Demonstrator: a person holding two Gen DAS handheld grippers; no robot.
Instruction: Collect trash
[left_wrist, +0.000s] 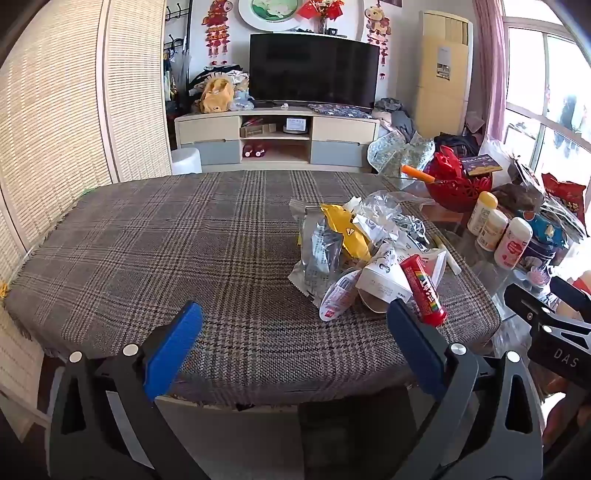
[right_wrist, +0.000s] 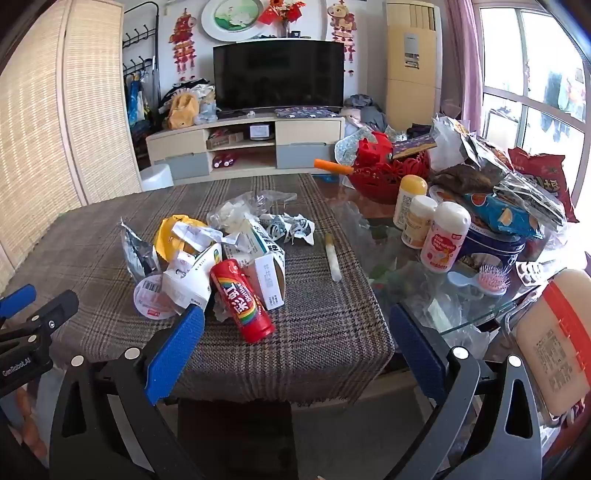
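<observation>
We hold our left gripper and right gripper spread wide and empty; the trash pile lies on the tablecloth at eleven o'clock of the right gripper.

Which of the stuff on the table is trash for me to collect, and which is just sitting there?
Likely trash:
- red candy tube
- yellow wrapper
- silver foil packet
- torn white carton
- crumpled paper

Likely just lying about:
- three white bottles
- red basket
- pink hairbrush
- blue tin
</observation>
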